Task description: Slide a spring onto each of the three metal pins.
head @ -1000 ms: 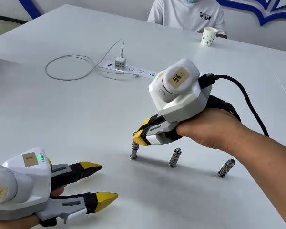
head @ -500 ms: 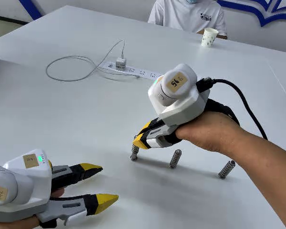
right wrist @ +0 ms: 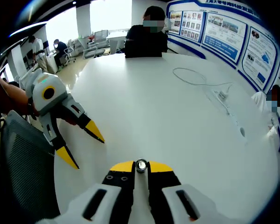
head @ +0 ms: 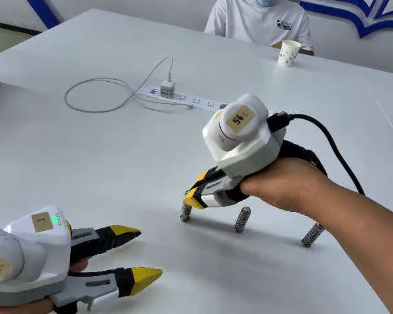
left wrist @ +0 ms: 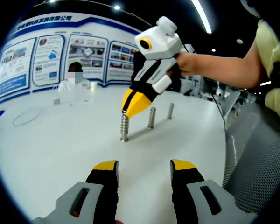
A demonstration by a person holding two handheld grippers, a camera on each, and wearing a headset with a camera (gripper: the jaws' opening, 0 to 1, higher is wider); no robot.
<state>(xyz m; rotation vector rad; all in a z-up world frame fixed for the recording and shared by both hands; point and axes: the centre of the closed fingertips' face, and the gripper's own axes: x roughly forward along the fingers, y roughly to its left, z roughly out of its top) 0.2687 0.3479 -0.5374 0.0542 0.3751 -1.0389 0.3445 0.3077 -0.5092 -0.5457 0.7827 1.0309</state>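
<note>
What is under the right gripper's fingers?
A pin with a spring on it, standing on the table. Its top sits between the fingers in the right gripper view; in the head view the fingers cover it.

The right claw [right wrist: 141,170] rises from the bottom edge with its yellow tips drawn close together. The round, shiny end of a pin [right wrist: 141,164] sits pinched between them. To the left of this claw, the left claw [right wrist: 87,152] hangs over the white table [right wrist: 168,116] with its jaws spread wide. Farther left stands a mesh chair [right wrist: 18,163]. Ahead and to the right lie a power strip [right wrist: 220,95] and a looped cable [right wrist: 191,74]. Straight ahead, at the table's far edge, sits a person [right wrist: 147,42] in a dark top.
</note>
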